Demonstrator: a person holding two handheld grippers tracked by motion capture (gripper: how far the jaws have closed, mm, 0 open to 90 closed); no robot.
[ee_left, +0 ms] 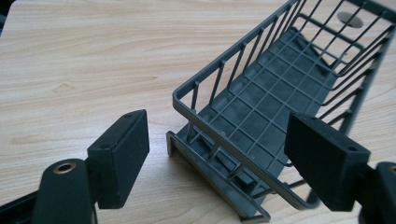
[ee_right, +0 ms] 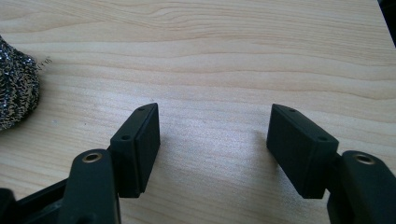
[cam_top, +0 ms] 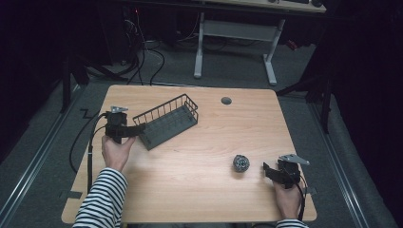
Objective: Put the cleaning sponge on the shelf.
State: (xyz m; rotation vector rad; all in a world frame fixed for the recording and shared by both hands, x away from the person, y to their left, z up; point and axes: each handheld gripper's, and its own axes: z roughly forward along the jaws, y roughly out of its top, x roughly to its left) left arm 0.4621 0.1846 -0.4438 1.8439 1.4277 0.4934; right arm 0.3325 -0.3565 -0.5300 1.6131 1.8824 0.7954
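Both tongs are held wide open: the left tongs (ee_left: 217, 154) straddle the wire basket (ee_left: 280, 107) end, the right tongs (ee_right: 212, 140) (empty) near a scouring ball (ee_right: 16, 88) on the counter (cam_top: 190, 190).

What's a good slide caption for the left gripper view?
Open left gripper approaching the near end of a grey wire basket.

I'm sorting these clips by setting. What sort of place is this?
Probably a lab or recording workspace, not a home. A bare wooden table stands in a dark room, loose cables run over the grey carpeted floor, and an office-desk frame stands behind. On the table are a wire basket and a steel scourer.
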